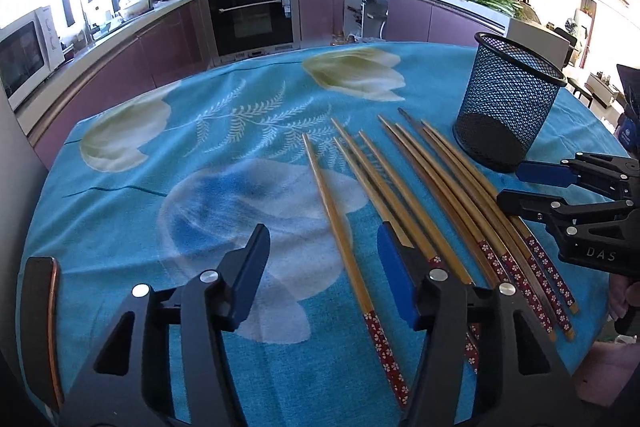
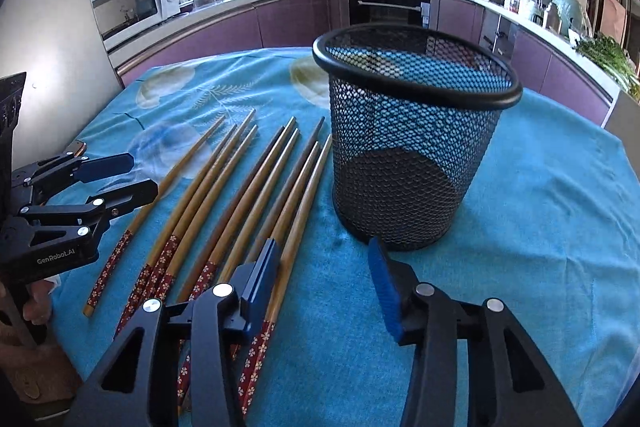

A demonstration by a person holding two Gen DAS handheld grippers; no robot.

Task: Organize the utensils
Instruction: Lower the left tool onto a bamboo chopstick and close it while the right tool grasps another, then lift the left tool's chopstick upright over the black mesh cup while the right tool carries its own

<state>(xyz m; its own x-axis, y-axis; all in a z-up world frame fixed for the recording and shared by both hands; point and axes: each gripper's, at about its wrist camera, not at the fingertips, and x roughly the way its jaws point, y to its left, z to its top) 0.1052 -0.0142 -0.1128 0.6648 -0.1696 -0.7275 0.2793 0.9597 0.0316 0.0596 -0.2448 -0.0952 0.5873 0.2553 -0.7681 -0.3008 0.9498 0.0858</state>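
Observation:
Several wooden chopsticks (image 1: 436, 179) with red flowered ends lie side by side on the blue cloth; they also show in the right wrist view (image 2: 240, 195). A black mesh holder (image 1: 508, 103) stands upright and empty to their right, and it shows in the right wrist view (image 2: 412, 147) too. My left gripper (image 1: 324, 267) is open, low over the leftmost chopstick (image 1: 340, 227). My right gripper (image 2: 324, 279) is open just in front of the holder, its left finger (image 2: 260, 283) over the rightmost chopsticks. Each gripper shows in the other's view, the right (image 1: 520, 187) and the left (image 2: 132, 175).
The table (image 1: 160, 187) is covered with a blue flowered cloth. A phone (image 1: 40, 327) lies at its left edge. Kitchen counters, an oven (image 1: 252, 15) and a microwave (image 1: 24, 55) stand behind the table.

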